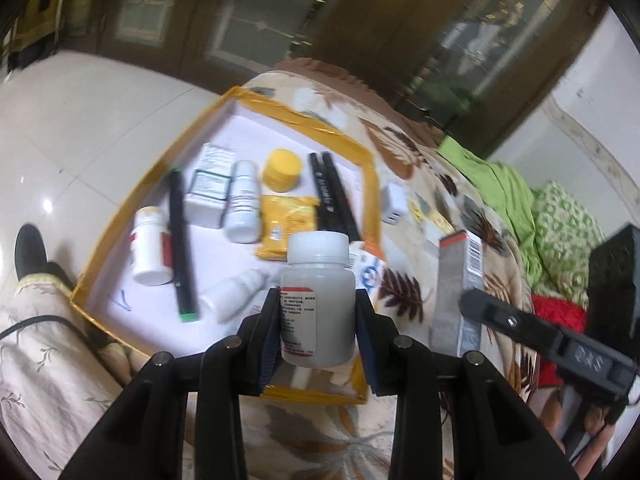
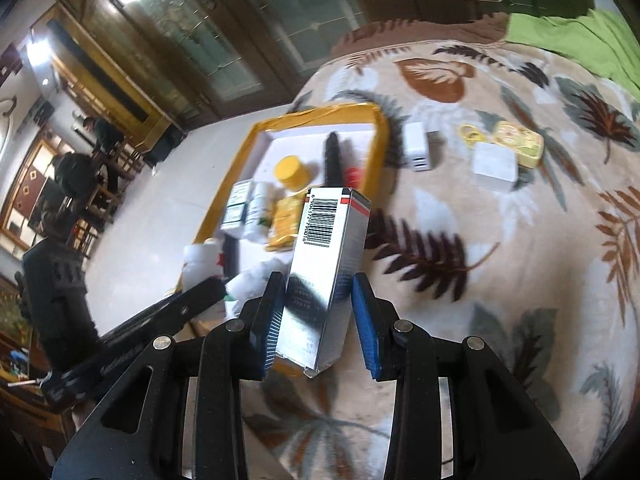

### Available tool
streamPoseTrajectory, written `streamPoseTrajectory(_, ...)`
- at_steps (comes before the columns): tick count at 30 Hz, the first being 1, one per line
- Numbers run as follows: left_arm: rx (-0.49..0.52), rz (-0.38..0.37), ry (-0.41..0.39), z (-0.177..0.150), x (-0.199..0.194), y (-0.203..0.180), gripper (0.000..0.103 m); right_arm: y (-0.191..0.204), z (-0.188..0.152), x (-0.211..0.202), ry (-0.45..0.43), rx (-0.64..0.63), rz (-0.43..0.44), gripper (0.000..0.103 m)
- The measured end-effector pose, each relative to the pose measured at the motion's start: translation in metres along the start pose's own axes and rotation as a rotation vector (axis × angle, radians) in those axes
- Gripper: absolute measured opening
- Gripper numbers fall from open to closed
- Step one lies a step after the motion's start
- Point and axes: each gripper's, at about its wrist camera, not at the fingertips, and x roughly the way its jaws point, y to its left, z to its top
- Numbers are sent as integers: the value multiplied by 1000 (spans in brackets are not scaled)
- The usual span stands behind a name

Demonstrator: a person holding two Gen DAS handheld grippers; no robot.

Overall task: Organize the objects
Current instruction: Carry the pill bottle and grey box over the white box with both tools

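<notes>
Both wrist cameras look forward-down along gripper fingers, close above bed; share yellow-rimmed tray.

Yellow-edged white tray, leaf-patterned beige blanket, silver barcoded box.

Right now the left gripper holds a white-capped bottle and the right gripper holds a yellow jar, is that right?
Not quite. The left gripper does hold the white-capped bottle, but the right gripper holds a silver barcoded box, as the right wrist view shows. The yellow jar sits in the tray.
</notes>
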Motion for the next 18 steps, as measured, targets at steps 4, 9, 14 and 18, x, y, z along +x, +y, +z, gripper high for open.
streamPoseTrajectory(4, -24, 12, 20, 0, 8, 5, 35, 13, -3, 3, 9, -29, 14, 34)
streamPoseTrajectory(9, -8, 23, 21, -1, 10, 2, 35, 12, -5, 6, 22, -29, 21, 34)
streamPoseTrajectory(14, -11, 24, 21, 0, 9, 4, 35, 6, -5, 9, 31, -10, 25, 34)
streamPoseTrajectory(18, -20, 24, 14, -1, 6, 6, 35, 7, -5, 12, 33, -1, 42, 34)
